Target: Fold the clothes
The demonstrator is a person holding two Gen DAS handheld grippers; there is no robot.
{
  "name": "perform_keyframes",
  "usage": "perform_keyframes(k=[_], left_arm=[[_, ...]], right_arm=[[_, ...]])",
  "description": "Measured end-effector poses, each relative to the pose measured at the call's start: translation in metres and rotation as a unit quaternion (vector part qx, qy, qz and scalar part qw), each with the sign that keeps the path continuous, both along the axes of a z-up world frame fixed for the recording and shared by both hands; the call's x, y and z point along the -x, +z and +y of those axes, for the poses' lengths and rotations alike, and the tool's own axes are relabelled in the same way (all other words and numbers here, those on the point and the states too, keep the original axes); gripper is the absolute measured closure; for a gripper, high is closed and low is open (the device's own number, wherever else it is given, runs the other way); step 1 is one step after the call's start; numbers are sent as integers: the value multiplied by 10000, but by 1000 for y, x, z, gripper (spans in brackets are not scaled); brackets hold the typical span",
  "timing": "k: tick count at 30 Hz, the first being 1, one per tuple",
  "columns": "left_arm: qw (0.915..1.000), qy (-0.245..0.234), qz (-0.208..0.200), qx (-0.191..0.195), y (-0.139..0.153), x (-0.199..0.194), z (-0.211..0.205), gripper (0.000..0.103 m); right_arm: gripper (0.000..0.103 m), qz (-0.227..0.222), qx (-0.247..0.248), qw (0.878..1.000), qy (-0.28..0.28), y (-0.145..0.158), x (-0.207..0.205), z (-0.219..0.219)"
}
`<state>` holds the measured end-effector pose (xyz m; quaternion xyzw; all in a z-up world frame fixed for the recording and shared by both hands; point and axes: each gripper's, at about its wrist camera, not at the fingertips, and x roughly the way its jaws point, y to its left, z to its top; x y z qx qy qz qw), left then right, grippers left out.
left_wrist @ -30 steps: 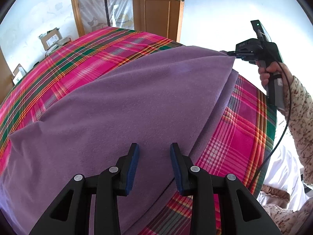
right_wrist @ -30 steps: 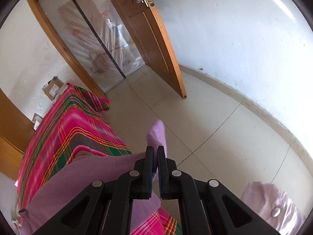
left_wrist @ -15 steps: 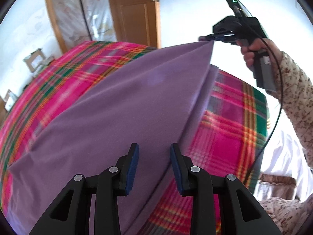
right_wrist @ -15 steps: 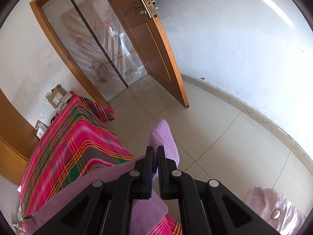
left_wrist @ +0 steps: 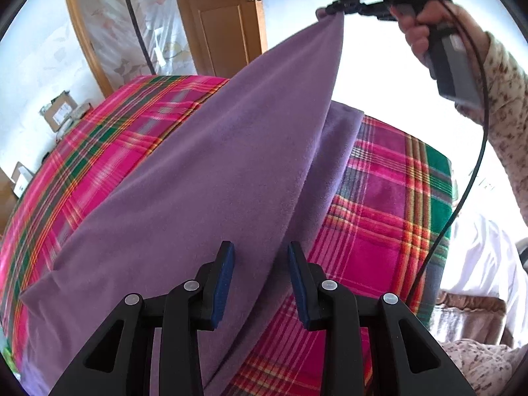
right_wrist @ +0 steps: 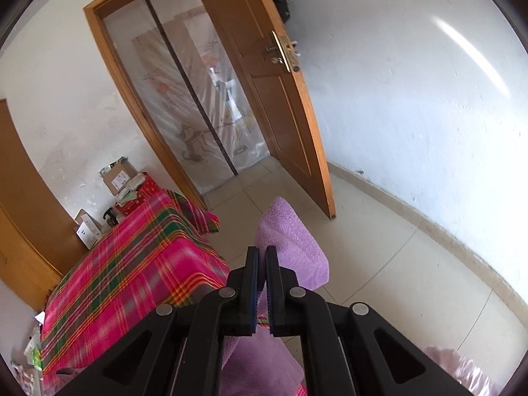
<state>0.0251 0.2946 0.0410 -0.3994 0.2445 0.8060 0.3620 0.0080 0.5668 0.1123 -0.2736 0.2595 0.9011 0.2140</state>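
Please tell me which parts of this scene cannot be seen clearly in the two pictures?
- Purple garment: its type; lower part cut off by the left wrist view's edge.
- Right gripper: grip point hidden between its jaws in the right wrist view.
- Left gripper: whether it touches the cloth.
- Box label: too small.

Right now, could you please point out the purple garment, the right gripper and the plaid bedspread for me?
purple garment [left_wrist: 211,171]: left wrist view, middle of the lifted panel.
right gripper [left_wrist: 328,10]: left wrist view, fingertips pinching the garment's corner.
plaid bedspread [left_wrist: 379,204]: left wrist view, bare pink area right of the garment.
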Motion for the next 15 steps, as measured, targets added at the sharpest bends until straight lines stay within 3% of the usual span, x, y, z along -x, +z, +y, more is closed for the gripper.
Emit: perform_keyframes(k=[4,7,8,10,15], left_arm=[[9998,124,120,61,-2,2,5,68],[9997,222,-29,-124,-2,6,2,69],[9995,229,-82,-188,-2,7,1,72],[9993,200,-140,-297,0,7,-2,96],[9983,109,-220,-528,10,0,-10,99]], right_arm=[[99,90,-43,9999,66,9,0,-1],[99,72,18,10000,41,5,-2,3],[99,56,45,10000,29,2,-3,4],[99,-9,77,10000,1,-5,-3,7],[99,-242,225,9994,-58,-32,-4,17]])
